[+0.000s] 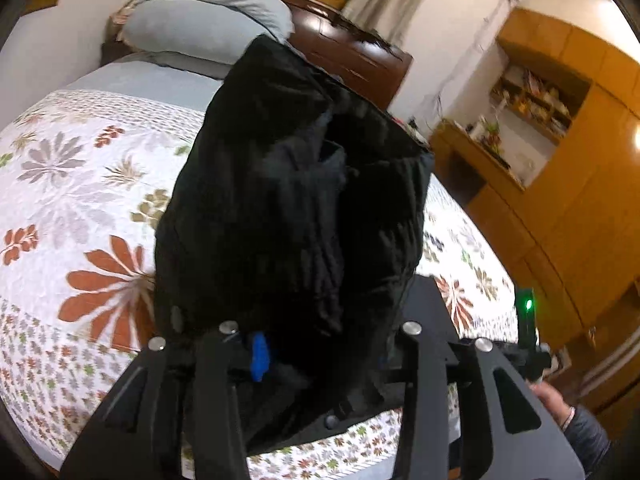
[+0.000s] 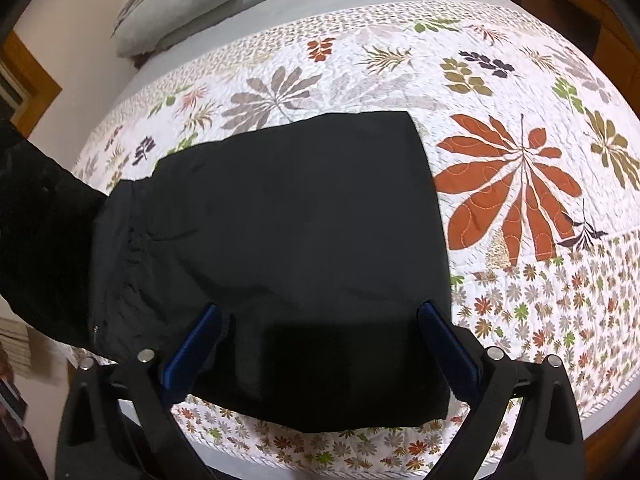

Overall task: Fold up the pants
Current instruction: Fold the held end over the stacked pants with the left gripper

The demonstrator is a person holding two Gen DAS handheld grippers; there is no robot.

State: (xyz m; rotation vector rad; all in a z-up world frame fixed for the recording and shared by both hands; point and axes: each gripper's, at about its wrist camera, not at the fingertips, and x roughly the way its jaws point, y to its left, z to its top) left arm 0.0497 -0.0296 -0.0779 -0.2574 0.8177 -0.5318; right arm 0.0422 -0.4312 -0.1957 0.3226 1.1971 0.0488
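Note:
The black pants [image 2: 280,216] lie folded flat on the flowered quilt [image 2: 508,184]; their left part rises off the bed toward the left edge of the right wrist view. My right gripper [image 2: 320,344] stands open and low over the near edge of the pants, one blue pad [image 2: 192,348] on each side of the cloth and neither pressing on it. In the left wrist view a bunched mass of the pants [image 1: 288,200] fills the middle, lifted above the bed. My left gripper [image 1: 332,344] is shut on that bunch. Cloth hides its fingertips, and only one blue pad [image 1: 258,356] shows.
Grey pillows [image 1: 208,16] lie at the head of the bed against a dark wooden headboard [image 1: 352,52]. A wooden cabinet with shelves [image 1: 560,160] stands to the right. A hand and sleeve [image 1: 568,412] show at lower right. The bed's near edge [image 2: 400,468] lies just under the right gripper.

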